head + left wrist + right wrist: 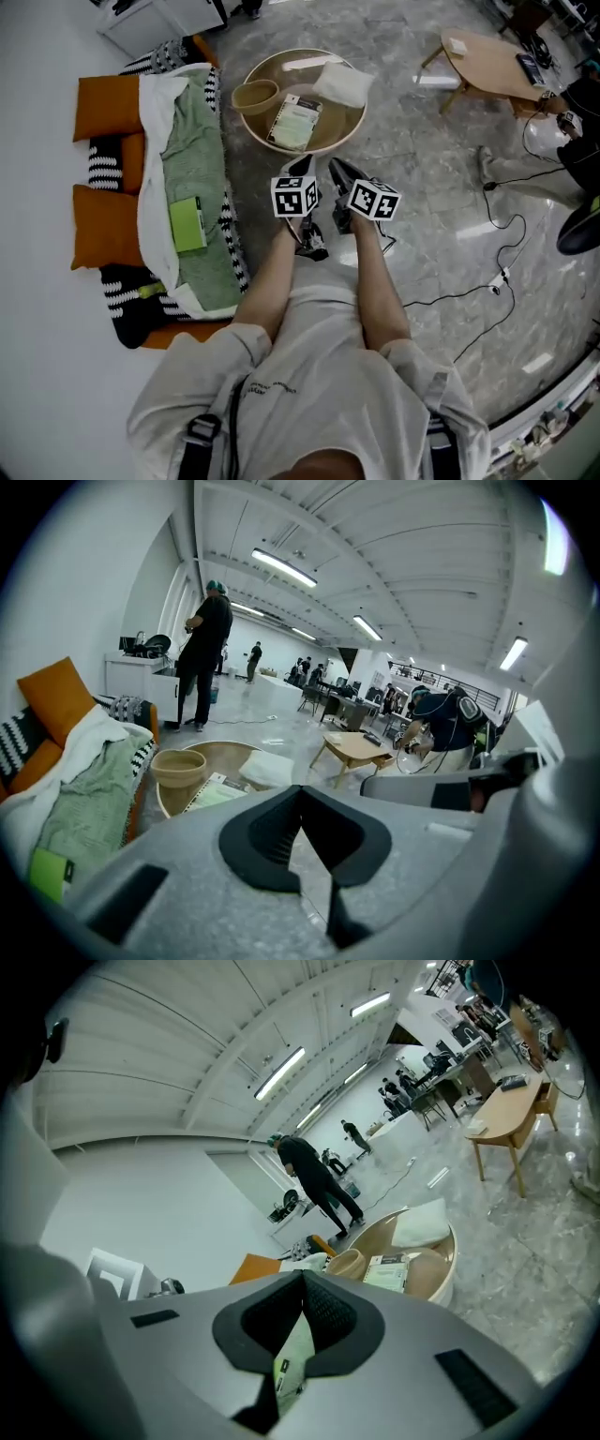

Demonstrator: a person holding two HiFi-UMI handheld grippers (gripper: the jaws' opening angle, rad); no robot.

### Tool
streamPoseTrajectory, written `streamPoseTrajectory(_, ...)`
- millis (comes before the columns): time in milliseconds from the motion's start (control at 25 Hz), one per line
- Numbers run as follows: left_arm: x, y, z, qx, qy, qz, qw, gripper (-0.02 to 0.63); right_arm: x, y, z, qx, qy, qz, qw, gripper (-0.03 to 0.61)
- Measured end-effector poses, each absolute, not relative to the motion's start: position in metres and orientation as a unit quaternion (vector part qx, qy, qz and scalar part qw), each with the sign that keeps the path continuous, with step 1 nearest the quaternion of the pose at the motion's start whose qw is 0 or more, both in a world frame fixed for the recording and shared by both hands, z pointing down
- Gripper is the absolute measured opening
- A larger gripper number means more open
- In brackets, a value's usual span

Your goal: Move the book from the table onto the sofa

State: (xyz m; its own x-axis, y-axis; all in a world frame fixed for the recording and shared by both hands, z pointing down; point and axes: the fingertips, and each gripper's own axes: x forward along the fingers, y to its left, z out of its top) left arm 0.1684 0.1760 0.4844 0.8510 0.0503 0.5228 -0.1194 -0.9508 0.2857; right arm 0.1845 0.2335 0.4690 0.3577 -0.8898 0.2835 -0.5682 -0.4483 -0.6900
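The pale-covered book [293, 122] is lying flat on the tabletop [339, 129], long axis running 1 to 7 o'clock. The left hand-held gripper [302, 167] and right hand-held gripper [337, 169] are hanging clenched, empty.

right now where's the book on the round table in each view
Head view: the book lies upper centre on the round table, just right of the tan pot.
Left gripper view: the book is left of centre, low on the table, right of the pot.
Right gripper view: the book is right of centre, again right of the pot.
Shared landmark: the tan pot beside the book.
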Motion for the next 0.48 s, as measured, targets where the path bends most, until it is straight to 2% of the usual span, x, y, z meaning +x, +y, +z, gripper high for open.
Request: streamPoseTrajectory(480, 0.193, 0.093, 0.51, 0.932, -0.072, 0.266, 0.236, 0.009, 0.225, 0.171, 0.488, -0.794, 0.478, -0.336, 0.166, 0.006)
